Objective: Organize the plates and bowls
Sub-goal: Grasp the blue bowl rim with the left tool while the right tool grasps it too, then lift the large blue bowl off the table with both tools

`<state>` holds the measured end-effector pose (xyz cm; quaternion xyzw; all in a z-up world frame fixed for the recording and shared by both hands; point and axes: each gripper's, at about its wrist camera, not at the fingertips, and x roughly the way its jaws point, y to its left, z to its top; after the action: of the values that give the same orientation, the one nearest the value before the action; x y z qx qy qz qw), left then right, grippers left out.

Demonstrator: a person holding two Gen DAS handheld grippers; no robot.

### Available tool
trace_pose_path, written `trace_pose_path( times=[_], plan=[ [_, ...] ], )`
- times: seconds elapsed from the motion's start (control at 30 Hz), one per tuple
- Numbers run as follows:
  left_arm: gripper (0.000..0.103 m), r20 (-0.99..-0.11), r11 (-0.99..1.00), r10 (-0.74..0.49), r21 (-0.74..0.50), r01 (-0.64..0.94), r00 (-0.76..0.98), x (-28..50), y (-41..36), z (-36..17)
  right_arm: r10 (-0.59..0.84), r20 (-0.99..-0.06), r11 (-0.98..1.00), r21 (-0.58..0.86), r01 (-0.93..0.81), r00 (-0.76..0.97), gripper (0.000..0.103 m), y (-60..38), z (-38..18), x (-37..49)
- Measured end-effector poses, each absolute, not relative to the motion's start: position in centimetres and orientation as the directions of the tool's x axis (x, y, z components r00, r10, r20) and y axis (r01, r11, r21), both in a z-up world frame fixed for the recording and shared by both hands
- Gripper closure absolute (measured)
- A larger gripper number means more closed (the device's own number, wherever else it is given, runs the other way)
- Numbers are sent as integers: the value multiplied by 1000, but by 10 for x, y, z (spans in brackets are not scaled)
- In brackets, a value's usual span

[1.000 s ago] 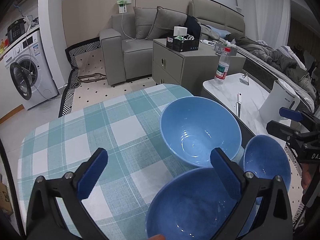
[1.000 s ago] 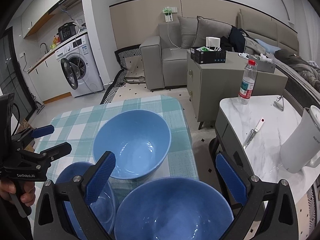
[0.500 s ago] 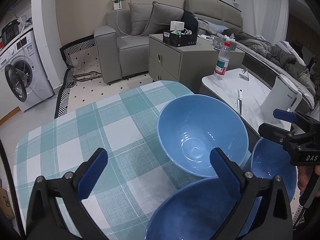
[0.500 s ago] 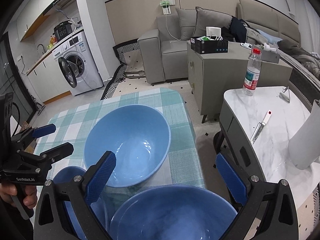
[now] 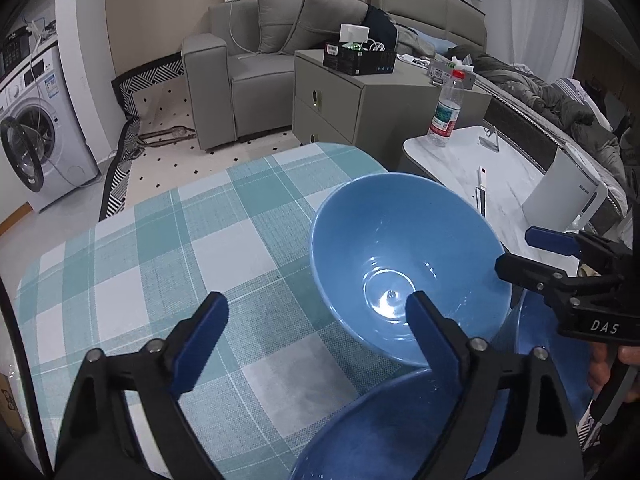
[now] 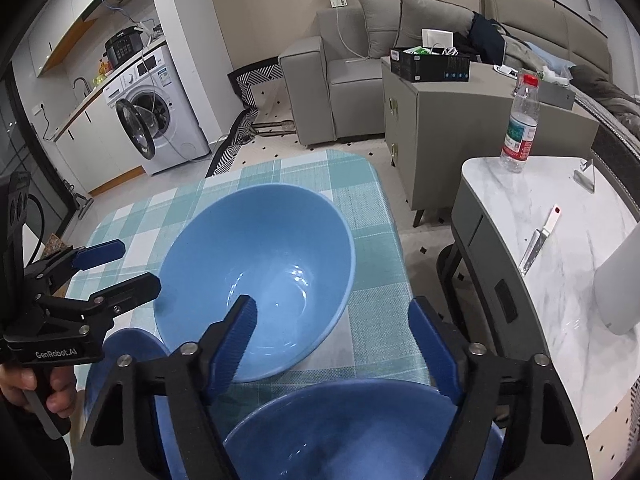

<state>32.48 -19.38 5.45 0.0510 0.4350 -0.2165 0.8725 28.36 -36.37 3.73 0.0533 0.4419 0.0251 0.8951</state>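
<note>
Blue-padded left gripper [image 5: 316,322] and right gripper [image 6: 334,330] (both narrowing, pinching nothing) have dropped closer to the large bowl [image 5: 404,264].

Table w/ teal-and-white checked cloth [image 5: 168,264] carries three blue bowls – the big bowl [image 5: 404,264] sits near its right edge, a second bowl [image 5: 384,436] just in front of the big bowl, a third bowl [image 6: 124,364] at its front-left.

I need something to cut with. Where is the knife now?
The knife lies on the white marble side table, at the right in both views, between the water bottle and the white kettle.
</note>
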Motion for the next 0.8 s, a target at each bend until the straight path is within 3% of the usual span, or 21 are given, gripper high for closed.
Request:
trace_pose_path(
  times=[0.23, 0.3, 0.5, 0.8],
  plan=[
    [55, -814, 889, -344, -123, 441, 467, 330, -199, 38, 125, -806, 990, 142, -16, 578, 46, -359, 25, 292],
    [61, -815, 883, -362, -144, 446, 452, 331, -200, 35, 126, -810, 990, 138, -23, 573, 52, -357, 22, 294],
    [75, -824, 871, -372, -150, 468, 428, 330, -206, 36, 122, -813, 992, 123, -36, 570, 70, -353, 18, 294],
    [79, -826, 866, -361, -125, 484, 433, 326, -210, 38, 106, -807, 994, 103, -38, 582, 72, -352, 19, 291]
  ],
)
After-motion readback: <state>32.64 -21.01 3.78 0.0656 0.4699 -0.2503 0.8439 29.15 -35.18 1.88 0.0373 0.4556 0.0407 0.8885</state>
